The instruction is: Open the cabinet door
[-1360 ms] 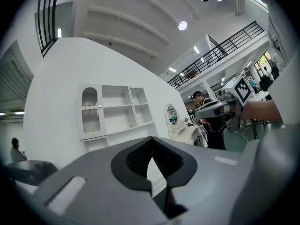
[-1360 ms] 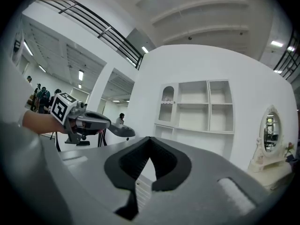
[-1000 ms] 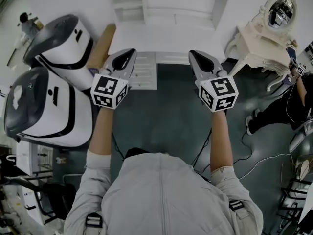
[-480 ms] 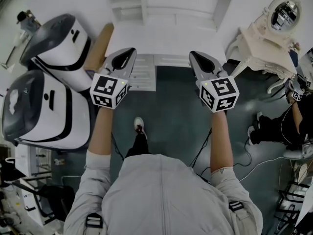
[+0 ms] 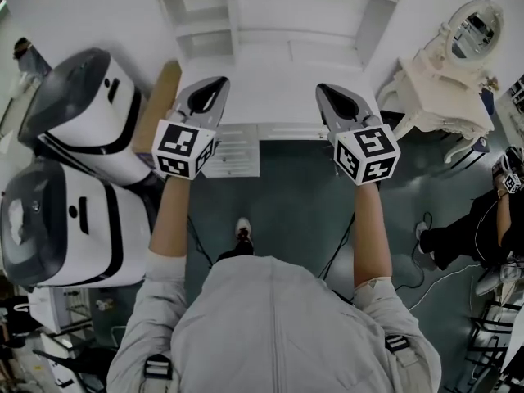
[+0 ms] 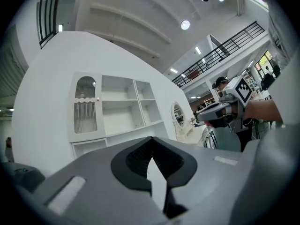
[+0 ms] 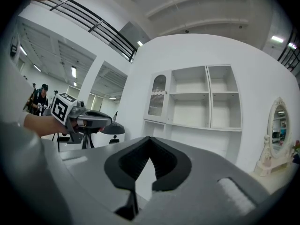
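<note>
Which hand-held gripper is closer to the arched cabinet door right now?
Left. The left hand-held gripper is in front of the left column of the cabinet, where the arched door is; the right hand-held gripper faces the open shelves further right. Neither touches it.

Head view looks steeply down; both gripper views face the same cabinet (image 5: 270, 11)

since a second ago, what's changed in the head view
The person has stepped toward the cabinet: its shelves fill more of the head view's top, and a shoe now shows below. The left gripper and right gripper stayed shut, empty and side by side.
</note>
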Action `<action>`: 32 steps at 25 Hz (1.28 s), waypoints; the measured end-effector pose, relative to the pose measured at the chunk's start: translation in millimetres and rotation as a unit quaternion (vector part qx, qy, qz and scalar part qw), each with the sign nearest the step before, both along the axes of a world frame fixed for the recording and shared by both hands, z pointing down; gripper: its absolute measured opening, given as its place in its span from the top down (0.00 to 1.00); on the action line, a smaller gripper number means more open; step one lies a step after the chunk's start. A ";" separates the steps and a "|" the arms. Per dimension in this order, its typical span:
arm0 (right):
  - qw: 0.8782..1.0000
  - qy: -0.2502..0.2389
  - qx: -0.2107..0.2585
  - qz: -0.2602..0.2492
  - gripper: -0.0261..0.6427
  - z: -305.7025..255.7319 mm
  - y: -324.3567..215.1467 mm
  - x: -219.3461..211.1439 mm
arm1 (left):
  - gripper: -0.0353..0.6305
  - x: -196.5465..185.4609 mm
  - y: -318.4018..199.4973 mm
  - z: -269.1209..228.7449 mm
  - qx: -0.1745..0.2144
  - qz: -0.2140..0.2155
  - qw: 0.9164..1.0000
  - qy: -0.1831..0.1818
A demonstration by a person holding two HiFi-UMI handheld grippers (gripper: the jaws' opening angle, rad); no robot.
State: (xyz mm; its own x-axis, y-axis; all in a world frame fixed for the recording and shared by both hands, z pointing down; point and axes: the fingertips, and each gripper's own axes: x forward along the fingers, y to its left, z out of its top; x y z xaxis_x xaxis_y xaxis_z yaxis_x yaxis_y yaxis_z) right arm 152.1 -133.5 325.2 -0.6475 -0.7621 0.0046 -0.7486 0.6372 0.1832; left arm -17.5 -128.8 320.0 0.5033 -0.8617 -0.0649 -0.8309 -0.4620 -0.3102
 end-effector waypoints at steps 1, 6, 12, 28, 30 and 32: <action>1.000 -0.001 0.001 0.001 0.96 -3.6 -10.9 -5.1 | 0.92 -4.5 -11.7 -4.1 0.002 0.002 1.000 -0.001; 1.000 -0.004 0.001 0.007 0.96 -12.2 -58.9 -25.3 | 0.92 -24.6 -63.1 -13.3 0.004 0.009 1.000 -0.001; 1.000 0.000 -0.004 0.015 0.96 -15.2 -105.5 -44.5 | 0.92 -43.6 -113.5 -16.3 0.001 0.017 1.000 0.003; 0.999 -0.009 -0.004 0.033 0.96 -18.2 -200.4 -97.3 | 0.92 -96.7 -214.5 -17.6 0.003 0.036 0.999 0.001; 0.999 -0.007 -0.003 0.032 0.96 -20.1 -209.5 -103.6 | 0.92 -102.3 -224.5 -20.7 0.006 0.034 0.999 0.000; 1.000 -0.007 -0.004 0.028 0.96 -21.7 -219.8 -107.9 | 0.92 -106.0 -233.9 -24.7 0.008 0.031 0.999 0.001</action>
